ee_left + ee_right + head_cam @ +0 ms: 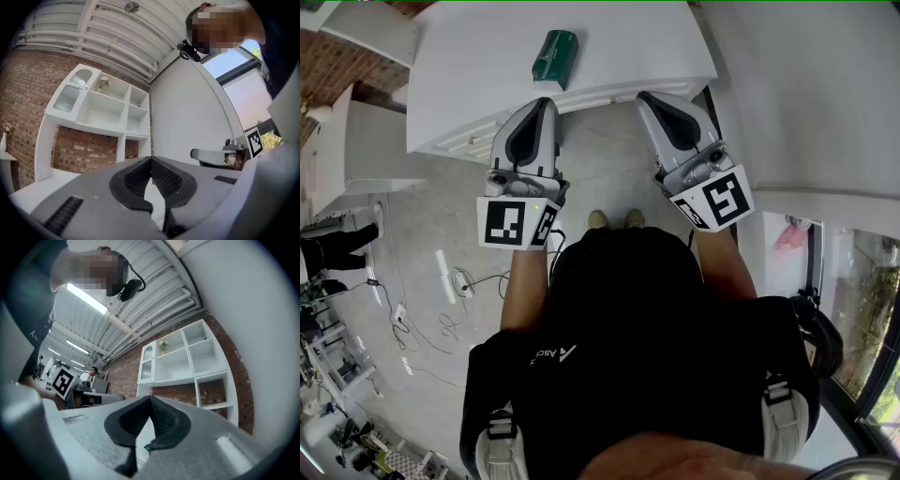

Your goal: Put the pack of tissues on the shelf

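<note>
progress: not started | pack of tissues (555, 58) lies untouched on white counter (469, 66) | left gripper (548, 101), right gripper (646, 97) both pressed together, empty | left for me: grasp, carry to shelf (104, 108)

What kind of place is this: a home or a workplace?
Probably a workplace, perhaps a lab or workshop in an industrial building. A bare brick wall stands behind the white shelf unit, exposed pipes run along the ceiling, and loose cables lie on a concrete floor.

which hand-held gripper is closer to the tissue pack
The left hand-held gripper: its tip is right by the tissue pack; the right hand-held gripper sits farther aside.
</note>
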Demonstrator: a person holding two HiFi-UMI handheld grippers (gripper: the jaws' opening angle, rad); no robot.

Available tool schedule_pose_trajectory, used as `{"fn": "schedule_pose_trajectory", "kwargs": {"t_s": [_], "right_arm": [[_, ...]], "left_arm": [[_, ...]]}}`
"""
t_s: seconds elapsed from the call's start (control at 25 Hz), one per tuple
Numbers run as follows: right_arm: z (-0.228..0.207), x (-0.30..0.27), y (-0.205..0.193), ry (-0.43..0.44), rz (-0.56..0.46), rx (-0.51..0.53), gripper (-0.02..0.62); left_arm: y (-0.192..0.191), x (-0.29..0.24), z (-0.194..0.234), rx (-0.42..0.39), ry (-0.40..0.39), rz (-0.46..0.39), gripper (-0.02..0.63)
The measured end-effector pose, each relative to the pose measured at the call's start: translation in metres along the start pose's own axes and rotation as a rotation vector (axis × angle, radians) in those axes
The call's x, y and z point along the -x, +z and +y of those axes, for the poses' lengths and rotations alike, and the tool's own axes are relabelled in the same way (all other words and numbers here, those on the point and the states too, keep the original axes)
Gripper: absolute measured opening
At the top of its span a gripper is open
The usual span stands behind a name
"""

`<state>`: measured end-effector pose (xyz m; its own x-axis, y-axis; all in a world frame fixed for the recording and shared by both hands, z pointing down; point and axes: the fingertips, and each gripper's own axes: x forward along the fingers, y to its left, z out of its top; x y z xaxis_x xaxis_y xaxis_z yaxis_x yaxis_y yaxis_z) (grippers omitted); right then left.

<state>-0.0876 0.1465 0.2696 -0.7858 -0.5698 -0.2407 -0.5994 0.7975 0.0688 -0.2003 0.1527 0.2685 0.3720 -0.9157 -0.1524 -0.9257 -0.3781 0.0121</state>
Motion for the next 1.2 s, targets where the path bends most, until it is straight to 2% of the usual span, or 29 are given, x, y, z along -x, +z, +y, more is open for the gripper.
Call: {"fn": "schedule_pose_trajectory", "kwargs": {"t_s": [0.32,0.52,0.88,1.0,1.2], "right_arm": [[-0.015,0.013,-0.004,0.032,0.009,-0.011,0.0],[-0.027,0.019,-0.011,0.055,0.017,-0.037,0.002],[-0.041,0.008,-0.021,0.072,0.039,-0.035,0.002],[-0.048,-0.006,-0.027,0.075,0.054,-0.03,0.002],[-0.061,-0.032,-0.039,0.079,0.089,-0.016,0.002]], "left_arm": [[-0.011,-0.011,-0.017,-0.002,0.037,0.022,-0.002],[-0.02,-0.018,-0.022,-0.031,0.075,0.035,-0.002],[-0.062,-0.039,0.024,-0.061,0.172,0.117,0.012],[-0.085,-0.05,0.044,-0.049,0.183,0.165,0.066],[-0.128,-0.073,0.076,-0.045,0.186,0.253,0.206]]}}
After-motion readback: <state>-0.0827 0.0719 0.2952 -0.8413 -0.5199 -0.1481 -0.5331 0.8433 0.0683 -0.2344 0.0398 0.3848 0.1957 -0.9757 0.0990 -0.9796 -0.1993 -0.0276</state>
